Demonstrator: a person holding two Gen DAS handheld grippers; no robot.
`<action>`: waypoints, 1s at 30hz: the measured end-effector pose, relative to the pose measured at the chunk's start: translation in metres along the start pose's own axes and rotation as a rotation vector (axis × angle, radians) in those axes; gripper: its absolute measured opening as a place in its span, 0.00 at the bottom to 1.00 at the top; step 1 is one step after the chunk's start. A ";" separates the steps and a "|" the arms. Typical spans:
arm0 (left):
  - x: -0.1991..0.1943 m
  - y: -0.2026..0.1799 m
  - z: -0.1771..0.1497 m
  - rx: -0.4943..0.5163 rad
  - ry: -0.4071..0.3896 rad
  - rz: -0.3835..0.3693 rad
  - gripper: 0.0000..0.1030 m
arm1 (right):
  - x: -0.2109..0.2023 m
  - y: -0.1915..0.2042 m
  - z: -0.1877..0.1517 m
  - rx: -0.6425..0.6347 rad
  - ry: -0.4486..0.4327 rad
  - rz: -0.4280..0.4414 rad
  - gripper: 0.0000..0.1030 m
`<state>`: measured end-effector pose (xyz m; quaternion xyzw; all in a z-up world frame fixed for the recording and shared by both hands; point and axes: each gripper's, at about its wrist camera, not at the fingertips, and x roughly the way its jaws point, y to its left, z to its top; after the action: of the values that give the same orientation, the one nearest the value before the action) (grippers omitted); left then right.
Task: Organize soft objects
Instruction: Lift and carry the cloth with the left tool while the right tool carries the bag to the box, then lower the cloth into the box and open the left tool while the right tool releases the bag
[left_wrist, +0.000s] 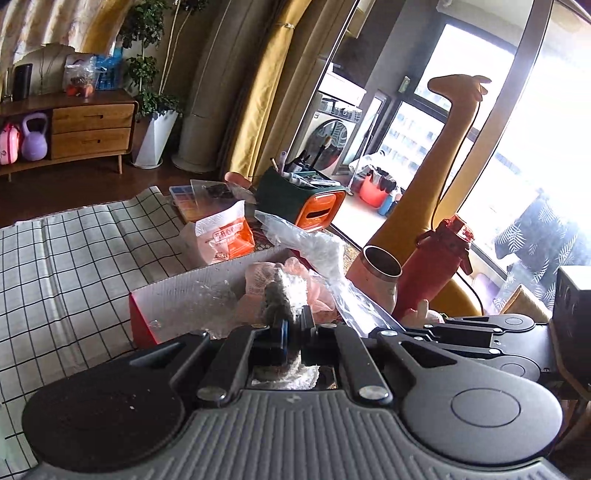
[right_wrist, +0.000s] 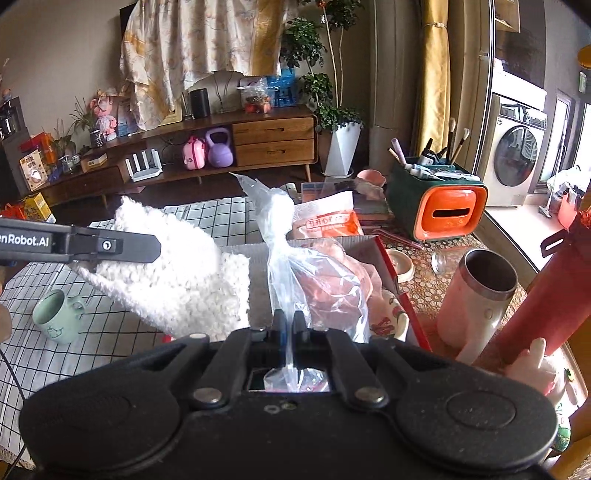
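My left gripper (left_wrist: 293, 326) is shut on a white fluffy cloth (left_wrist: 284, 295). From the right wrist view the same cloth (right_wrist: 177, 273) hangs as a big woolly mass under the left gripper (right_wrist: 155, 247), above the checked tablecloth. My right gripper (right_wrist: 290, 326) is shut on the lower part of a clear plastic bag (right_wrist: 291, 258), whose knotted top stands upright. Behind the bag lies an open box (right_wrist: 388, 266) with red sides, holding pink soft things (right_wrist: 332, 284). In the left wrist view the bag (left_wrist: 314, 243) and the box (left_wrist: 177, 291) lie just beyond my fingers.
A green mug (right_wrist: 55, 317) stands on the checked cloth (left_wrist: 55, 258) at left. To the right are a pink steel tumbler (right_wrist: 476, 291), a red bottle (right_wrist: 546, 295), an orange and green desk organiser (right_wrist: 443, 210) and an orange snack bag (right_wrist: 325, 218). A tall giraffe plush (left_wrist: 443, 147) stands by the window.
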<state>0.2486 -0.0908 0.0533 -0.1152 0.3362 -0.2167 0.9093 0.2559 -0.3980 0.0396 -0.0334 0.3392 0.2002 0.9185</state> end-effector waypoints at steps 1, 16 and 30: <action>0.005 -0.002 0.000 0.002 0.007 -0.003 0.06 | 0.004 -0.003 0.001 0.009 0.002 -0.005 0.03; 0.092 0.019 -0.014 -0.002 0.122 0.105 0.06 | 0.083 -0.018 -0.004 0.102 0.070 0.038 0.03; 0.130 0.023 -0.029 0.072 0.201 0.166 0.06 | 0.119 -0.021 -0.012 0.198 0.118 0.077 0.05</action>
<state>0.3249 -0.1335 -0.0500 -0.0317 0.4259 -0.1630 0.8894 0.3385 -0.3785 -0.0468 0.0585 0.4118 0.1984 0.8875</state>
